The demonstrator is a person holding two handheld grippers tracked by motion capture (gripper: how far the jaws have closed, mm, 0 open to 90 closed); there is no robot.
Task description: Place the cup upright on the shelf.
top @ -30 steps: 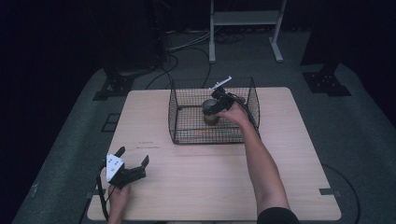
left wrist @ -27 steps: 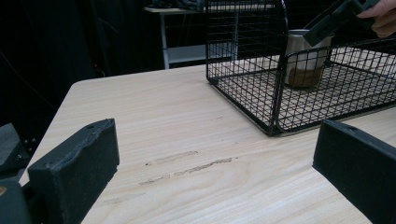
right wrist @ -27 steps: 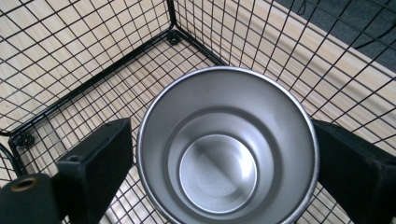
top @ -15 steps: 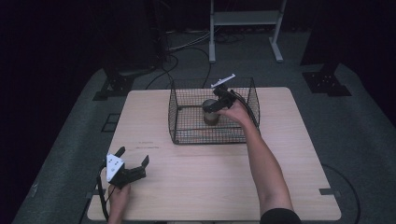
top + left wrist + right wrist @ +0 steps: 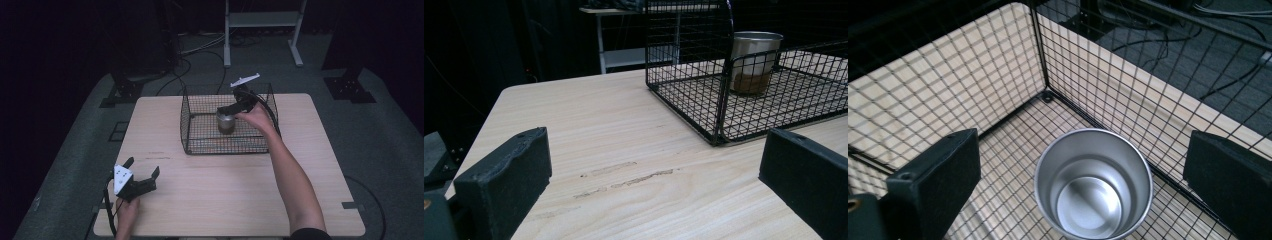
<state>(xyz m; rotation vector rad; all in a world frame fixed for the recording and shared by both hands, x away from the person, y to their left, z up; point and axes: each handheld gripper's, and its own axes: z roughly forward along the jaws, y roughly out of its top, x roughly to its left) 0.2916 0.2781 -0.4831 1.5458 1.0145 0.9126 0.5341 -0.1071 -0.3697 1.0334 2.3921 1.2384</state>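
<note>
Hovering spread apart above the steel cup (image 5: 1093, 182) in the wire basket (image 5: 200, 142), your right hand-held gripper (image 5: 235, 107) has released it; withdrawing remains.

Your arms are bare to the elbow and beyond, with no sleeve on either forearm; at your right shoulder there is a dark edge of clothing. Each hand carries a black gripper with 2 blocky, matte jaws, their faces slightly rough and worn at the corners. Your left gripper (image 5: 141, 176) bears a pale 3-cornered plate on top and trails a black cable. Your right gripper (image 5: 235, 107) carries a pale plate too.
</note>
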